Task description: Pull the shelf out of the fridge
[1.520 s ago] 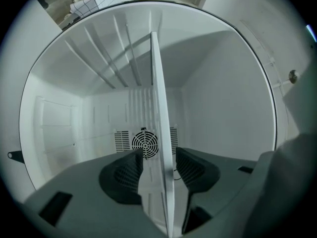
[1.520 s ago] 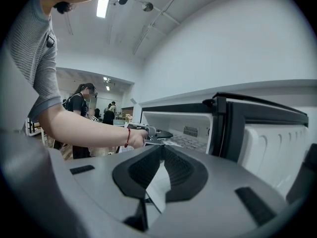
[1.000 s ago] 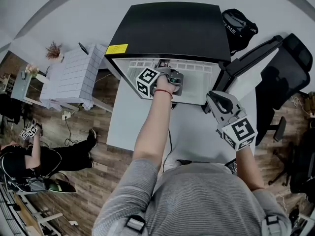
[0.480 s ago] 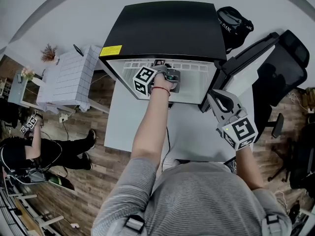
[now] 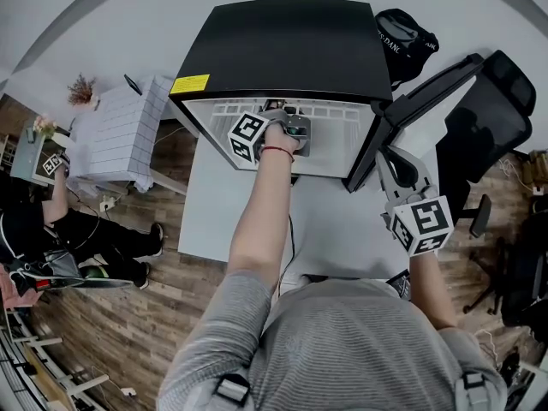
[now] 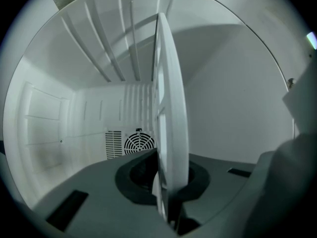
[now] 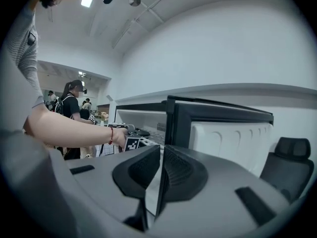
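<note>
A black-topped mini fridge stands open on the white table, its door swung out to the right. The white wire shelf lies just inside the opening. My left gripper reaches into the fridge mouth. In the left gripper view the shelf's front edge stands edge-on between the closing jaws of the left gripper, and the pads press on it. My right gripper hovers by the door's lower edge. Nothing is between the right gripper's jaws, which are shut, with the door behind them.
The fridge sits on a white table. Right of the door is a black office chair, and a black bag lies behind. A white gridded cabinet and a seated person are on the left. A fan grille marks the fridge's back wall.
My left gripper has edged a little deeper into the fridge opening. The right gripper has risen and shifted right, closer to the door.
</note>
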`<control>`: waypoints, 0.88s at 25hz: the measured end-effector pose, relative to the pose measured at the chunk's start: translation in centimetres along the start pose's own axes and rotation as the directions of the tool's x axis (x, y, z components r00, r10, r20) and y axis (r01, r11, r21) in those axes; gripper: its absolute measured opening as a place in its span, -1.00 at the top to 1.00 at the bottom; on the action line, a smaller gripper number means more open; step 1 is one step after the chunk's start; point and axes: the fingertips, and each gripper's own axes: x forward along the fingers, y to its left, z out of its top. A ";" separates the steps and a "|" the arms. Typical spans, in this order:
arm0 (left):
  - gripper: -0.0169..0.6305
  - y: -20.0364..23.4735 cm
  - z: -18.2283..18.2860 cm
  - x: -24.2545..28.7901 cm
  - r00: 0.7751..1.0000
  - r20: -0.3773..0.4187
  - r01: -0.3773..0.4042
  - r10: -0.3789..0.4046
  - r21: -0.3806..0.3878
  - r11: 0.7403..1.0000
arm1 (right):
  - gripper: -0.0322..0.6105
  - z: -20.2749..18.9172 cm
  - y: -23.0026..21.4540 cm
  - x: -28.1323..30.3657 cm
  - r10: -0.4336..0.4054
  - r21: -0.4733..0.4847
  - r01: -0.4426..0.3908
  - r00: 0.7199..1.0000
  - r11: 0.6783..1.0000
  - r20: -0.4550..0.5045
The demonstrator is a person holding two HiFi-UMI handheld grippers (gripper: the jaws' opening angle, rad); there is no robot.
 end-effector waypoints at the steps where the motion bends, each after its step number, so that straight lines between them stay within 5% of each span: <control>1: 0.84 0.0 0.0 0.0 1.000 0.000 0.000 0.000 -0.002 1.000 | 0.85 0.0 -0.3 -0.1 -0.017 0.004 0.017 1.000 1.000 0.000; 22: 0.84 0.1 0.0 -0.4 1.000 0.022 0.008 -0.007 -0.038 0.999 | 0.84 0.2 -0.7 0.2 -0.111 0.008 0.111 0.994 0.994 0.003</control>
